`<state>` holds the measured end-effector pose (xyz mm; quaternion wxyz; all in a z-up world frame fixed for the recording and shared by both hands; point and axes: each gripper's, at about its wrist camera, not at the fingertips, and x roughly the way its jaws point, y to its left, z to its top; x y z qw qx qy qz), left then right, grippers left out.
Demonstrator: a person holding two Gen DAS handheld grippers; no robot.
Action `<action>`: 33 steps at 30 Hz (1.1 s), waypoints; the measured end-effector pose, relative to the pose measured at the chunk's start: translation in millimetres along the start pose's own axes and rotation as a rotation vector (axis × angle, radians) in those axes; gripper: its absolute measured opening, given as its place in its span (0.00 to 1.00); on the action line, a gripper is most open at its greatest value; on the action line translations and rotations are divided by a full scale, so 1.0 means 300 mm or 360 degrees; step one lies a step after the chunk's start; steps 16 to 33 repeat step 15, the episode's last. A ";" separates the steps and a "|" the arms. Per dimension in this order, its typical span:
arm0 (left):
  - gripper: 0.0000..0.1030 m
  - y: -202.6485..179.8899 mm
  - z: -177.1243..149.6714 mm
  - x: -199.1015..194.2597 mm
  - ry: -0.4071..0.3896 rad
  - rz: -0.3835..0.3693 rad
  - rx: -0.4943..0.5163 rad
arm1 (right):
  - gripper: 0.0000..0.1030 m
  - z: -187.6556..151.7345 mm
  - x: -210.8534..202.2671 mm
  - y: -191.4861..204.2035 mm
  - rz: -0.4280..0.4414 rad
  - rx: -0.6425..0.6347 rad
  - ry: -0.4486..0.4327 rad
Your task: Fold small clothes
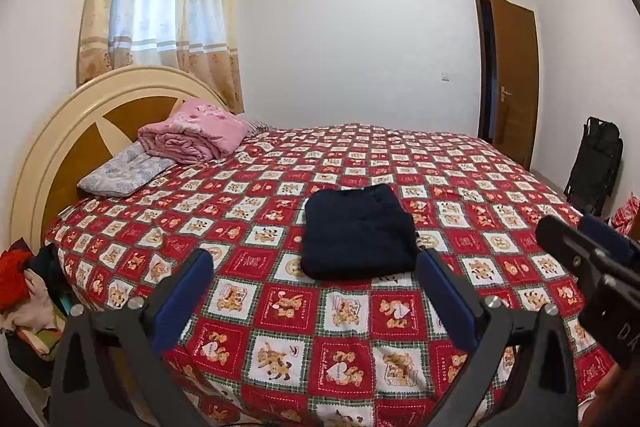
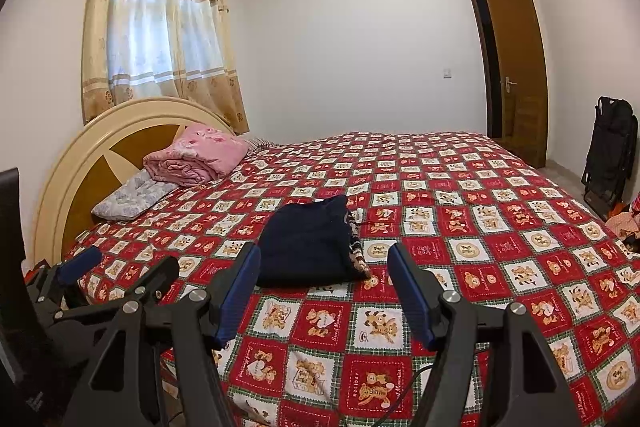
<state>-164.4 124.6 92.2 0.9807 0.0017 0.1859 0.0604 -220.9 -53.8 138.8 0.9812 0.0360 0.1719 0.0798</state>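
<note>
A dark navy garment (image 1: 358,233) lies folded into a compact rectangle near the middle of the bed, flat on the red-and-white bear-print bedspread (image 1: 480,183). In the right wrist view a strip of patterned knit lining shows along its right edge. Nothing touches it.

The left tool (image 1: 316,279) hovers short of the garment's near edge, its blue-padded jaws spread wide and empty, one on each side of the fold. The right tool (image 2: 324,271) is likewise released, its jaws apart with only bedspread between them, the garment just ahead and slightly to the left. Each tool shows at the edge of the other's view.

Toward the cream and brown headboard (image 1: 52,147) sit a folded pink blanket (image 1: 196,133) on a pale grey pillow (image 1: 120,171). A curtained window (image 1: 164,7) stands behind it, a brown door (image 1: 514,75) in the far right corner, and a heap of clothes (image 1: 24,287) by the bed's left side.
</note>
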 end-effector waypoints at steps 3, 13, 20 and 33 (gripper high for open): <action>1.00 -0.002 -0.002 -0.003 0.0007 -0.0009 -0.0001 | 0.65 0.001 -0.001 -0.001 -0.0002 0.0000 -0.0004; 1.00 -0.007 -0.002 0.001 0.0041 -0.0080 -0.0027 | 0.65 0.001 -0.006 -0.001 -0.0008 0.0018 -0.0005; 1.00 -0.010 -0.002 -0.001 0.0039 -0.0076 -0.0023 | 0.65 0.002 -0.005 -0.004 -0.0010 0.0018 -0.0011; 1.00 -0.010 -0.002 -0.001 0.0039 -0.0076 -0.0023 | 0.65 0.002 -0.005 -0.004 -0.0010 0.0018 -0.0011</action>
